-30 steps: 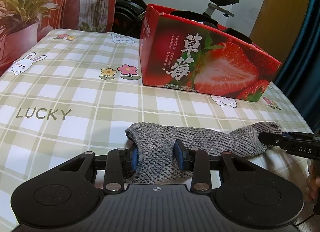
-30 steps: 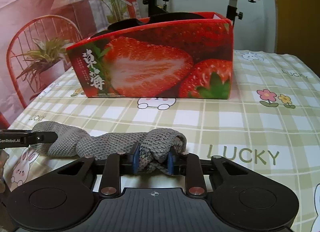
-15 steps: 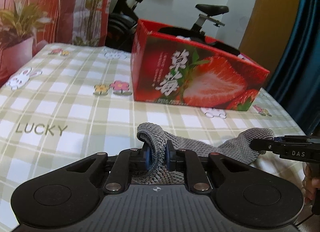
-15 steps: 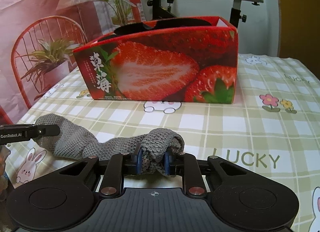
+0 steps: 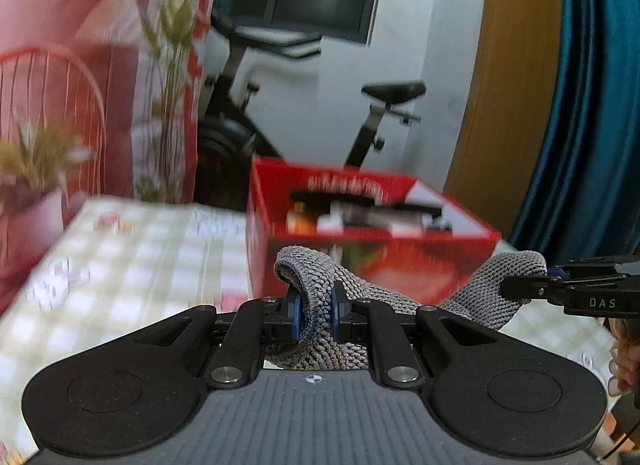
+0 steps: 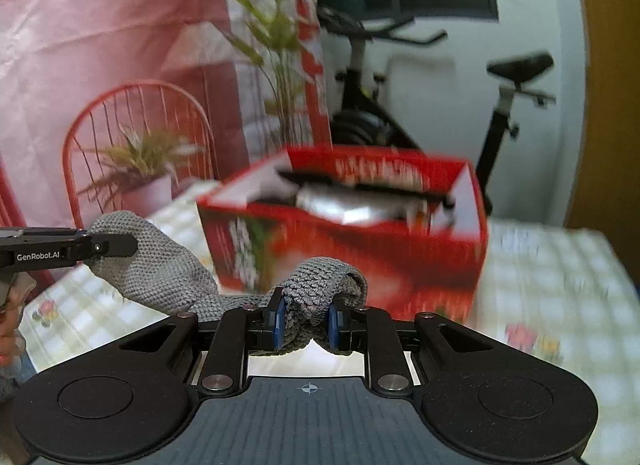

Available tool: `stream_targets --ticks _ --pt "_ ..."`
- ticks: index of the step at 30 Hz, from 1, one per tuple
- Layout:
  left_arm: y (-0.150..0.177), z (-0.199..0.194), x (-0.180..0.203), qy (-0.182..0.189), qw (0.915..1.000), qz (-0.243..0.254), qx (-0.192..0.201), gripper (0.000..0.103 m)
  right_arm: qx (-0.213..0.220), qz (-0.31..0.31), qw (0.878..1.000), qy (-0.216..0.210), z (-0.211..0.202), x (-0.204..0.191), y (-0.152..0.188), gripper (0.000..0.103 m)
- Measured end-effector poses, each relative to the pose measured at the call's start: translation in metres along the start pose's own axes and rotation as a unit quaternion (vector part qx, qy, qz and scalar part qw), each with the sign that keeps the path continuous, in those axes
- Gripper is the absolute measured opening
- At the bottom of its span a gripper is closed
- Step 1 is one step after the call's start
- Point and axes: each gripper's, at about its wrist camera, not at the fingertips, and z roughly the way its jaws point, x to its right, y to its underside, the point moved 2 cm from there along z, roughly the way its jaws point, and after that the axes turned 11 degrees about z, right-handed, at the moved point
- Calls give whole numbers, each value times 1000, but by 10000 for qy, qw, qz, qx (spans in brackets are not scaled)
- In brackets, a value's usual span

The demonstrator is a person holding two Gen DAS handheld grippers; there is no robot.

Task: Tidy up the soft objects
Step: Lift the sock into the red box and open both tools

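Observation:
A grey knitted sock (image 5: pixel 380 293) hangs in the air between my two grippers, above the checked tablecloth. My left gripper (image 5: pixel 316 315) is shut on one end of it. My right gripper (image 6: pixel 306 319) is shut on the other end (image 6: pixel 320 285). Each gripper shows in the other's view: the right one at the right edge of the left wrist view (image 5: pixel 532 285), the left one at the left edge of the right wrist view (image 6: pixel 100 245). The red strawberry box (image 6: pixel 360 241) stands open just beyond the sock, with several things inside; it also shows in the left wrist view (image 5: pixel 372 233).
The checked tablecloth (image 5: pixel 140 265) covers the table around the box. Behind the table stand an exercise bike (image 6: pixel 508 105), a red wire chair (image 6: pixel 136 145), potted plants (image 6: pixel 144 169) and a pink patterned curtain (image 6: pixel 100 25). A blue curtain (image 5: pixel 592 105) hangs on the right.
Both grippers have risen and lifted the sock off the tablecloth toward the box. The box's open top now shows. The views are blurred by motion.

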Motion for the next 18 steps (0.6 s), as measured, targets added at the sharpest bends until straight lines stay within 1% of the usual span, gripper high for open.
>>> stream_targets --ticks 4,7,9,14,18 --pt "-37 4 -2 -9 9996 76 281 15 236 -290 9993 7 2 -3 -40 19" --pt "-66 14 -1 -66 9987 185 478 15 387 -485 9981 66 10 -1 -67 19" --pt "-79 23 0 -122 9980 262 555 15 459 -540 9974 111 18 1 -83 19" --pt "-103 52 2 -245 9973 353 600 15 660 -617 9955 300 40 13 -109 19" --pt "-109 77 7 -250 9975 468 470 15 654 -675 9946 433 59 23 -112 19"
